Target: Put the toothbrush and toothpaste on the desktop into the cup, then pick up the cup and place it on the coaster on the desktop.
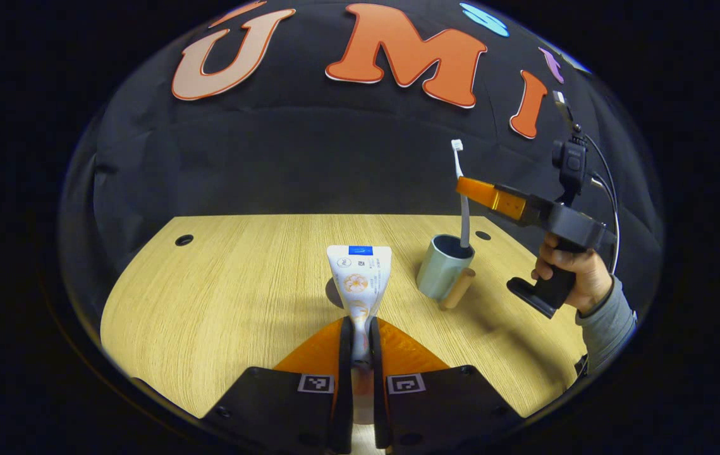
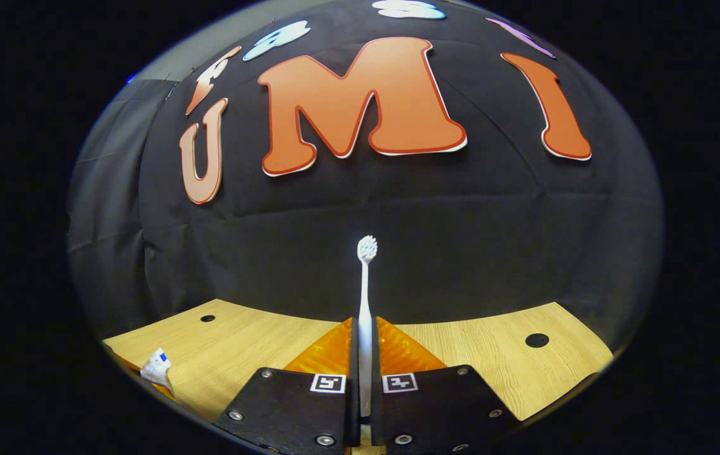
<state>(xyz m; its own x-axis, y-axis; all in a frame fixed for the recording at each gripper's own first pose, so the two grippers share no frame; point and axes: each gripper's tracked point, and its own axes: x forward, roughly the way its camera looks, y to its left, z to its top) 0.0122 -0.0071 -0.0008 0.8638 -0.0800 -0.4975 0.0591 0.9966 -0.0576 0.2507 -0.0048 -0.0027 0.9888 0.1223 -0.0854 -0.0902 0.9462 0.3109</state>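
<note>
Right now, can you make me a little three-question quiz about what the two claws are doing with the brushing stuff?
1. True or false: the toothbrush stands head up with its lower end inside the cup.
2. Which claw holds the toothpaste? A) left claw B) right claw
3. Fill in: the cup stands on the wooden ____.

Key: 1 true; 2 A; 3 table.
</note>
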